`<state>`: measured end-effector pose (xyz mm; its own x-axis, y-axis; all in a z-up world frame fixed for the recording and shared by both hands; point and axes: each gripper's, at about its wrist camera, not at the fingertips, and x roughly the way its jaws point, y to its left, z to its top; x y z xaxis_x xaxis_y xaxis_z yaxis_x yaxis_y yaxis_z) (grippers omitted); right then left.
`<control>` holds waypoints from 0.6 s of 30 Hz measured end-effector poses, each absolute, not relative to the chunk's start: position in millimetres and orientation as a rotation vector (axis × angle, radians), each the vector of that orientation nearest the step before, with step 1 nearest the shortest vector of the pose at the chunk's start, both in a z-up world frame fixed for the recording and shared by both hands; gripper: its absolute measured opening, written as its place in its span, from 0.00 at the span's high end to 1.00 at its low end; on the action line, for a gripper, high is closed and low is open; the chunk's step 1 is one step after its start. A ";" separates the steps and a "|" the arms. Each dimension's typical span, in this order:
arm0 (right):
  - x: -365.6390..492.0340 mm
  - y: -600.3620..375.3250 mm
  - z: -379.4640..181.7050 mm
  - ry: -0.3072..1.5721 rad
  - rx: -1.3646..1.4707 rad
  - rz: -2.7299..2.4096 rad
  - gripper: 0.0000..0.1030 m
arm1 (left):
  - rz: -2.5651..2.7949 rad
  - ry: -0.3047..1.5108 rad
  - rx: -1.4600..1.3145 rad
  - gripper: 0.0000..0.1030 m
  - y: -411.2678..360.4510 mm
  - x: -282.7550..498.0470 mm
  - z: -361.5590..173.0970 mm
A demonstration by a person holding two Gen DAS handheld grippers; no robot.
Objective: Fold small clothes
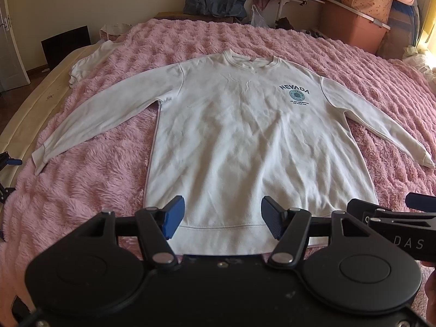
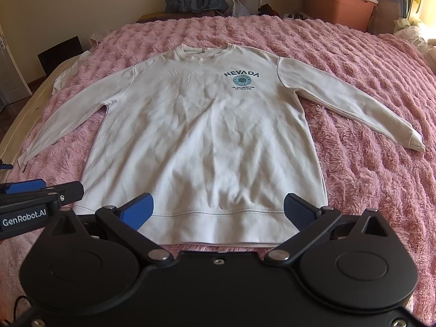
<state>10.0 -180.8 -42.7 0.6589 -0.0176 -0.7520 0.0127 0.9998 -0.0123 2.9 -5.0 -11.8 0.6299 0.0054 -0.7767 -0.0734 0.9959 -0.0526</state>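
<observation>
White sweatshirt lay flat, front up, on the pink blanket, both sleeves spread out, so nothing was folded yet. Left sleeve cuff sat near the blanket's left edge, probably laid out for an easy first fold. Left gripper hovered over the hem, jaws wide apart, holding nothing. Right gripper sat just beside it over the same hem, also wide apart and empty. Right sleeve stretched out toward the right. Both looked staged for a first grab.
</observation>
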 end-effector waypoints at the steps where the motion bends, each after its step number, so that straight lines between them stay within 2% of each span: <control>1: 9.7 -180.5 -43.1 0.851 -0.007 -0.018 0.00 | 0.045 0.890 -0.083 0.36 -5.1 2.8 -12.0; 18: 10.4 -180.8 -42.8 0.853 -0.004 -0.015 0.00 | 0.041 0.903 -0.089 0.36 -2.9 4.4 -15.6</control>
<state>10.4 -180.8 -42.8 0.6576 -0.0147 -0.7533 0.0115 0.9999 -0.0094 4.4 -2.9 -15.6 0.6188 -0.0018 -0.7856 -0.0734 0.9955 -0.0600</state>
